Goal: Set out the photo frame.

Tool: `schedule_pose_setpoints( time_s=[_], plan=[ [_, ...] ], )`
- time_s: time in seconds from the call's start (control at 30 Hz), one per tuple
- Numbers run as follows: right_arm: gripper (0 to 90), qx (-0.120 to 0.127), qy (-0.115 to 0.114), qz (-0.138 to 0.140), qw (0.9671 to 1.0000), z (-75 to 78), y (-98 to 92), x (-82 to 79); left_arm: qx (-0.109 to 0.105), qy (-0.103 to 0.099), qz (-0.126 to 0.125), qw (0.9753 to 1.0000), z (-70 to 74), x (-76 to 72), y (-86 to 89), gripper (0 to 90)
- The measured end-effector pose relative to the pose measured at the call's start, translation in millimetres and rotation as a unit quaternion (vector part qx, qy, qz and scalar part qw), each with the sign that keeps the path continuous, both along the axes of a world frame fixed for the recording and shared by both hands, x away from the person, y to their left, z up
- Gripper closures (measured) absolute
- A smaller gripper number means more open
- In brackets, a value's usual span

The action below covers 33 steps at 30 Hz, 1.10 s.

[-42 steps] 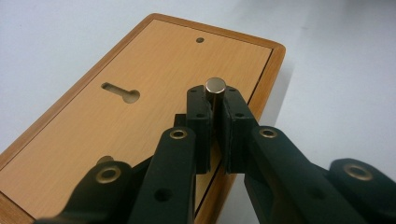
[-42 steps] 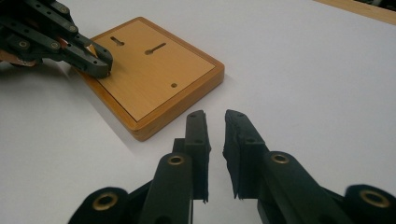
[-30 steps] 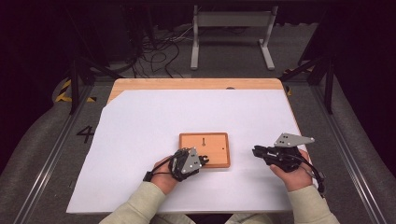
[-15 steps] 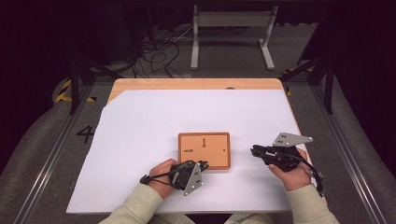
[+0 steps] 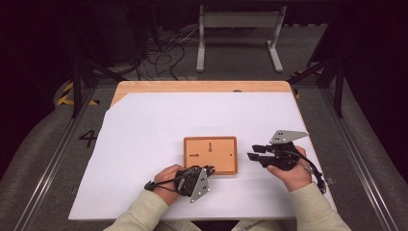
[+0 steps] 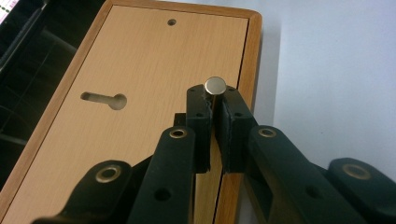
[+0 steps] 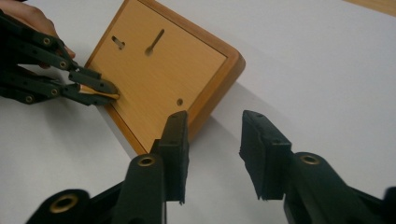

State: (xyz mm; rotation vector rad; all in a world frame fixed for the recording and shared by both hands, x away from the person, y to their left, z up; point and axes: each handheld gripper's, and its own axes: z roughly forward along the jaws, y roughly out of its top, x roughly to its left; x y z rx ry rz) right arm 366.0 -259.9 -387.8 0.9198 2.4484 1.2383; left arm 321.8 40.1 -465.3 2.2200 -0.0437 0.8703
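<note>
Nearest the camera in the high view, two cream sleeves come in from the bottom edge, each hand holding a black gripper. On the person's left, the left gripper (image 5: pixel 208 169) lies low over the white sheet, its tips at the near edge of a wooden board (image 5: pixel 210 155). Seen in the left gripper view, its jaws are clamped on a small metal pin (image 6: pixel 215 88), which stands upright between them with its round shiny top showing above the tips. That pin sits over the raised rim at the board's edge.

On the person's right, the right gripper (image 5: pixel 256 152) hovers just beside the board's right side, not touching it. Its own view shows the jaws spread wide with nothing between them (image 7: pixel 212 151).

That board lies flat near the middle of the white sheet covering the surface (image 5: pixel 144 125). It has a darker raised rim, two keyhole-shaped slots (image 6: pixel 103 99) and a small round hole (image 7: pixel 180 101) cut into its face.

Farther off, the bare wooden edge of the surface shows beyond the sheet. On the floor to the left, a painted number "4" (image 5: pixel 88 138) can be read. Beyond the surface stand a grey metal frame (image 5: pixel 238 36) and loose cables (image 5: pixel 163 53) against a dark background.
</note>
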Motion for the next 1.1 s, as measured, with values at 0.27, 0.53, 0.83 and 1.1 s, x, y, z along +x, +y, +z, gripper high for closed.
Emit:
schedule_pose_setpoints(
  time_s=[0.27,0.53,0.83,1.1],
  plan=[
    [43.2,0.002,0.039,0.017,0.9991,11.7,21.5,23.6,0.002,-0.007,0.001,1.0000,-0.7,-1.3,-0.4,84.4],
    [32.6,-0.012,0.083,0.029,0.9961,1.0,45.1,54.0,-0.003,-0.005,0.003,1.0000,-1.6,-2.0,-0.5,84.4],
    [25.5,-0.007,0.120,0.036,0.9921,-19.1,52.6,74.9,-0.002,0.002,0.008,1.0000,-1.4,-1.6,0.1,84.4],
    [23.3,0.016,0.159,0.045,0.9861,-34.2,58.2,86.3,-0.004,0.002,0.007,1.0000,-1.2,-0.3,-0.1,84.3]
  ],
)
